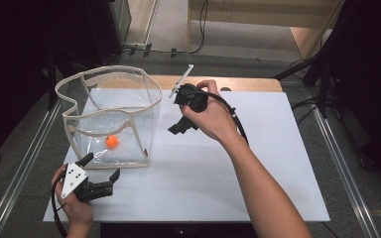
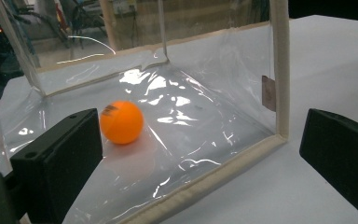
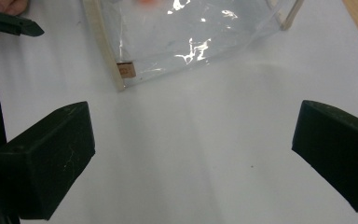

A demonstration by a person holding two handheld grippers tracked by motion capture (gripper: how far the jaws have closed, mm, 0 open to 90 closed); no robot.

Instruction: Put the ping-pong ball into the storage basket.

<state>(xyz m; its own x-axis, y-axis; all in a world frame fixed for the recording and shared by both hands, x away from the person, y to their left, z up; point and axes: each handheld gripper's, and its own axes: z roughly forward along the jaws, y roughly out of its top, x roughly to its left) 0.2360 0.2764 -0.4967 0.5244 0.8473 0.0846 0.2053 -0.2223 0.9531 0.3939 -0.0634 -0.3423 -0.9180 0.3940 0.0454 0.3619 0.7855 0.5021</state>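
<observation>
At lower left of the high view, the left gripper (image 1: 100, 166) sits with jaws apart, just before the clear bag (image 1: 151, 119). An orange ball (image 1: 111, 141) lies inside. Farther, at centre, the right gripper (image 1: 174, 130) hangs jaws apart over the white table (image 1: 258, 163).

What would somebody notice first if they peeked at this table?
Probably the small bright orange ball, lying on the floor of the clear plastic bag with cream fabric edging that stands open at the table's left. Next, the two black hand-held tools: the left tool sits open at the bag's near corner, and the right tool hangs open over the white tabletop.
</observation>
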